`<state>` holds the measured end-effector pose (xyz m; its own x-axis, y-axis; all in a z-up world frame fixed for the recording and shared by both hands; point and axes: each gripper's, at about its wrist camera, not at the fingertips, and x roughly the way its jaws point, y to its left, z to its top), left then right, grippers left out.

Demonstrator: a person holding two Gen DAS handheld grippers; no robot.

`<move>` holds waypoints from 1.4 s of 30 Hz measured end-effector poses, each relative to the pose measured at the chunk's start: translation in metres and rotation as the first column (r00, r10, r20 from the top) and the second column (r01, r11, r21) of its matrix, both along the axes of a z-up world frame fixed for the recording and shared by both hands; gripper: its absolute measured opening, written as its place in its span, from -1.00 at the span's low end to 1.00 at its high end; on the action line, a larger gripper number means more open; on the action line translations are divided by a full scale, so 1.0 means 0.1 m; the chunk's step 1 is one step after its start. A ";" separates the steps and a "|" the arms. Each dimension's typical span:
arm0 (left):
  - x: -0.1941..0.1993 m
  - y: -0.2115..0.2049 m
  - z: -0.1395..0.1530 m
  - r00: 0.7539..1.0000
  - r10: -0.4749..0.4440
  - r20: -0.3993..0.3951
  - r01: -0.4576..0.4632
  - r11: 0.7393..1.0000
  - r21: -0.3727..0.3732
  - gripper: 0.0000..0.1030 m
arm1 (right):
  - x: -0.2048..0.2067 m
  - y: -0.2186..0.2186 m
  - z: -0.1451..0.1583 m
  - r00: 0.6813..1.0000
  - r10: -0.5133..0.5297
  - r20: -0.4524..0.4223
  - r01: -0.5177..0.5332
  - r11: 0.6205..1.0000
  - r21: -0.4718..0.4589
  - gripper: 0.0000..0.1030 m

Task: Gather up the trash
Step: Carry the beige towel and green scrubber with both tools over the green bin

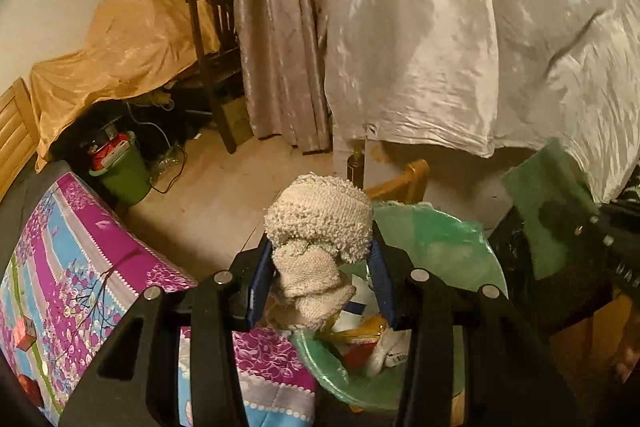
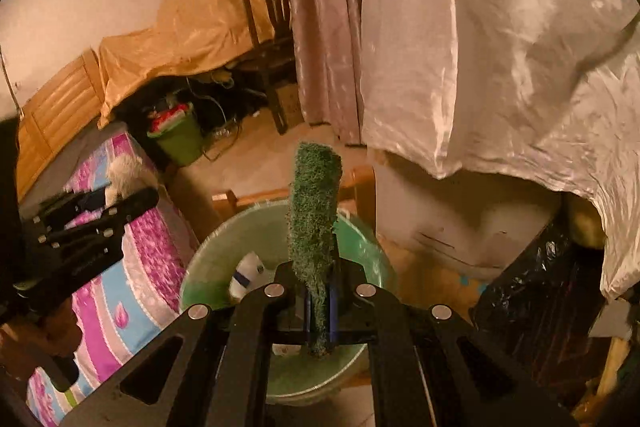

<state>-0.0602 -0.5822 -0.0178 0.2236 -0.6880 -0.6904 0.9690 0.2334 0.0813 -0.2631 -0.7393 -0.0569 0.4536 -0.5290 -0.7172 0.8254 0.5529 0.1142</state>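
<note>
You are pinching a crumpled cream knitted rag (image 1: 318, 243) in your left gripper (image 1: 316, 283) and a flat green scouring pad (image 2: 314, 227) in your right gripper (image 2: 319, 301), both above the round bin lined with a green plastic bag (image 2: 360, 239).

both wrist views downward, sharing bin (image 1: 440, 239)

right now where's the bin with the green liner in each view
Left wrist: the green-lined bin sits at lower centre-right, behind and under the left gripper, which is shut on a cream knit cloth.
Right wrist: the same bin sits at lower centre, right under the right gripper, which is shut on a green scouring pad.
Shared landmark: the dark wooden chair by the curtain.
</note>
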 end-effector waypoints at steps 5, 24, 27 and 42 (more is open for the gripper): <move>-0.06 -0.03 -0.05 1.000 -0.016 0.025 0.016 1.000 0.013 -0.19 | 0.03 0.00 -0.13 1.000 0.006 -0.003 -0.006 1.000 0.020 -0.87; -0.05 -0.12 -0.16 1.000 -0.016 0.025 0.016 1.000 0.026 -0.19 | 0.23 -0.04 -0.15 0.998 0.054 -0.008 -0.054 0.998 0.037 -0.87; -0.04 -0.12 -0.16 1.000 -0.016 0.023 0.015 1.000 0.023 -0.18 | 0.24 -0.05 -0.15 0.998 0.057 -0.008 -0.057 0.998 0.037 -0.87; -0.01 -0.16 -0.18 1.000 -0.013 0.024 0.012 1.000 0.015 -0.18 | 0.30 -0.11 -0.15 0.998 0.065 0.008 -0.066 0.997 0.046 -0.87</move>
